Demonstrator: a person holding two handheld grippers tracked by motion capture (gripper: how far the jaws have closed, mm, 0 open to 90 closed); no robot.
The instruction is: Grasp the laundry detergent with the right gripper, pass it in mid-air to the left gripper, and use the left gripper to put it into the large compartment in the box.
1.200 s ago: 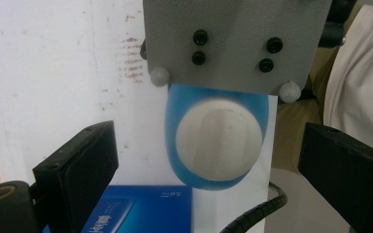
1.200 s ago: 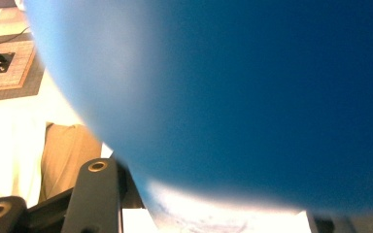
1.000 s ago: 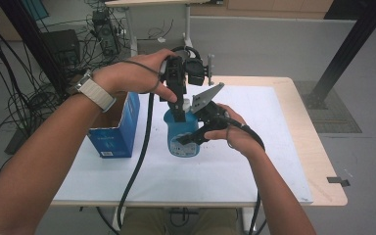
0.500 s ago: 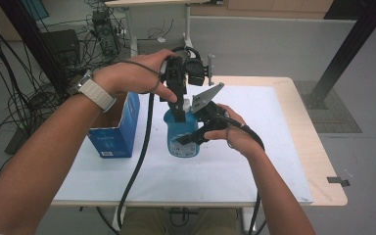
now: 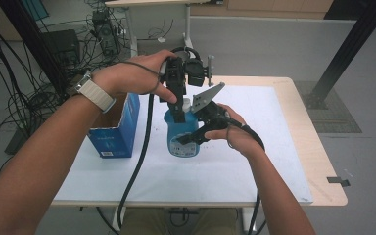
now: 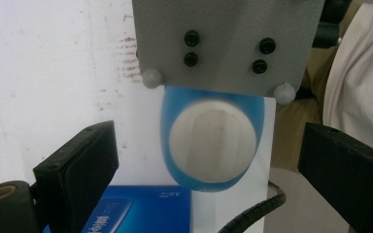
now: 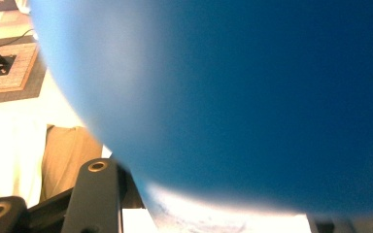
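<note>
**Nothing moves: bottle pinned, cap still waiting**

Across the last second the scene is unchanged, so the uncapping has not started. The right gripper [image 5: 192,138] stays clamped on the blue bottle [image 5: 182,134], standing mid-table on the white sheet [image 5: 254,161]. The left gripper [image 6: 209,160] hangs directly above the white cap [image 6: 211,148], jaws spread wide, holding nothing. A blue box [image 5: 115,137] sits just beside; the right gripper's grey plate [image 6: 228,43] crowds the cap's far side.

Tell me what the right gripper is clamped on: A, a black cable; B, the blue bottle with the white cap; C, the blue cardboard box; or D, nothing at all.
B: in the high view the right gripper grips the body of the blue bottle, whose white cap sits between the left gripper's open jaws.
</note>
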